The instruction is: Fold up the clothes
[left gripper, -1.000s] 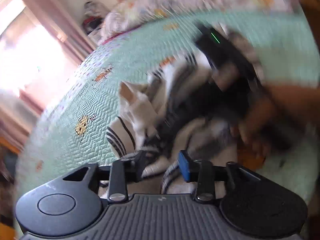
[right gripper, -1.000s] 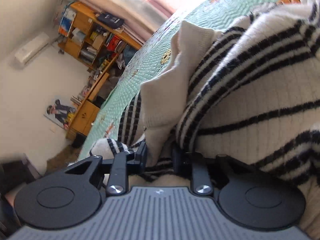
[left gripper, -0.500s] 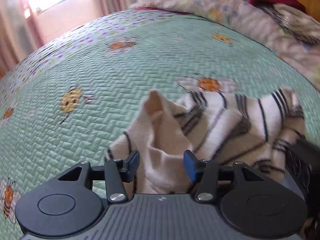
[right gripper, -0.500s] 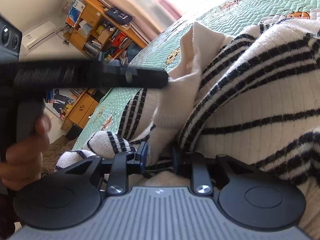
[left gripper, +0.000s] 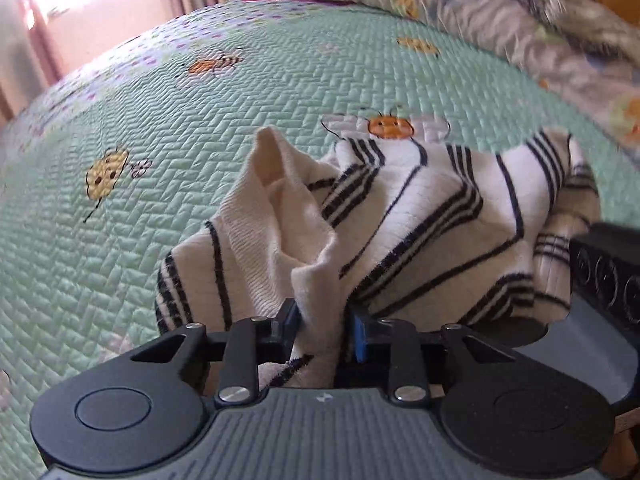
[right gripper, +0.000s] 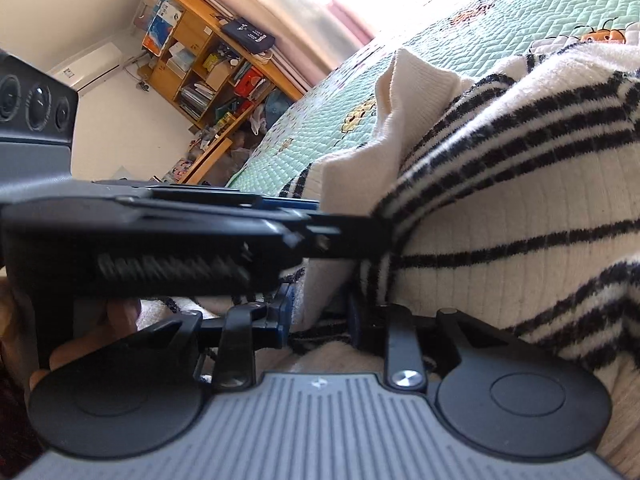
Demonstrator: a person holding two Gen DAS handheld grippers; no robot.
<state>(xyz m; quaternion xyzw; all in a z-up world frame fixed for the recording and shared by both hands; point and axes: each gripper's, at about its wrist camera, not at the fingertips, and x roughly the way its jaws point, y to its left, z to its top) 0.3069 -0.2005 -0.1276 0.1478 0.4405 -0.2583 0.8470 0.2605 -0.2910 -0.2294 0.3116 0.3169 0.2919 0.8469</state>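
A cream sweater with black stripes [left gripper: 420, 216] is seen lying crumpled on a mint-green quilted bedspread [left gripper: 200, 120] printed with bees and ladybirds. In the left wrist view the garment fills the centre and spreads toward three o'clock, with a plain cream ribbed fold standing up toward twelve o'clock from the claw. The left gripper [left gripper: 322, 330] is closed narrowly on that cream fold: its jaws have just been closing, and the cloth is pinched between the blue pads. At four o'clock in this view a dark edge of the other tool is visible, just beside the sweater.

In the right wrist view the sweater [right gripper: 500, 200] bulks from the centre to three o'clock, and the bedspread [right gripper: 460, 48] runs away toward one o'clock. The right gripper [right gripper: 320, 316] is held narrow on a bunch of the knit, with fabric pressed between its pads. The left gripper [right gripper: 344, 232] is seen crossing from nine o'clock, its tip buried in the same fold, and a hand [right gripper: 24, 340] is wrapped round its handle at eight o'clock. A wooden bookshelf [right gripper: 208, 72] stands against the wall at eleven o'clock.
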